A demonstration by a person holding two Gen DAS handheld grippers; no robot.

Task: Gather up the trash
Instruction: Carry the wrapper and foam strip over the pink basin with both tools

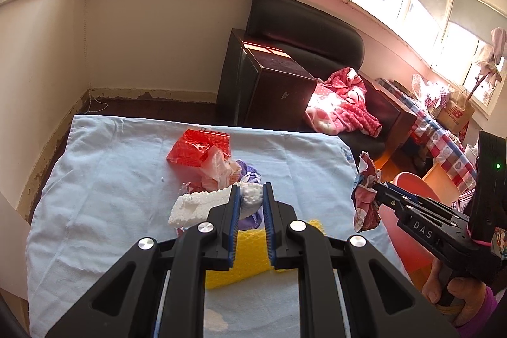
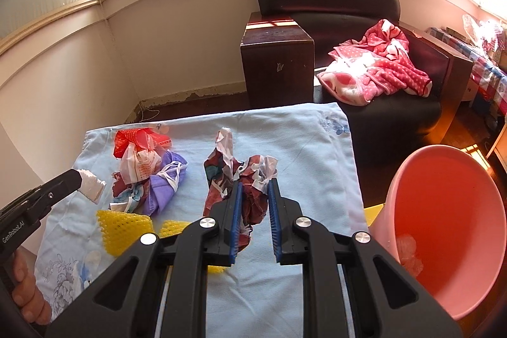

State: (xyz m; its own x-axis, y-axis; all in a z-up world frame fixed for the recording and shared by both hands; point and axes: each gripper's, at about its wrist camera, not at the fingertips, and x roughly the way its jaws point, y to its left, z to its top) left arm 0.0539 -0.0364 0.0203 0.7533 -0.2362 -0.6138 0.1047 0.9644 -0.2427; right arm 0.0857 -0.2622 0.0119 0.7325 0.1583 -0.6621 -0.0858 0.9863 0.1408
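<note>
While the left tool [image 1: 250, 195] clamps a crumbly white foam chunk [image 1: 202, 206] above the pale blue cloth on the worktop [image 1: 95, 179], the right tool [image 2: 256, 190] pinches a crumpled floral wrapper [image 2: 231, 176]. Red crinkled bag [image 2: 133, 138], purple mask [image 2: 164, 182] and yellow foam netting [image 2: 122, 225] lie left. Only the right view shows inside the pink bucket [image 2: 443, 211]: clear crumpled plastic [image 2: 408, 252] at the bottom.
</note>
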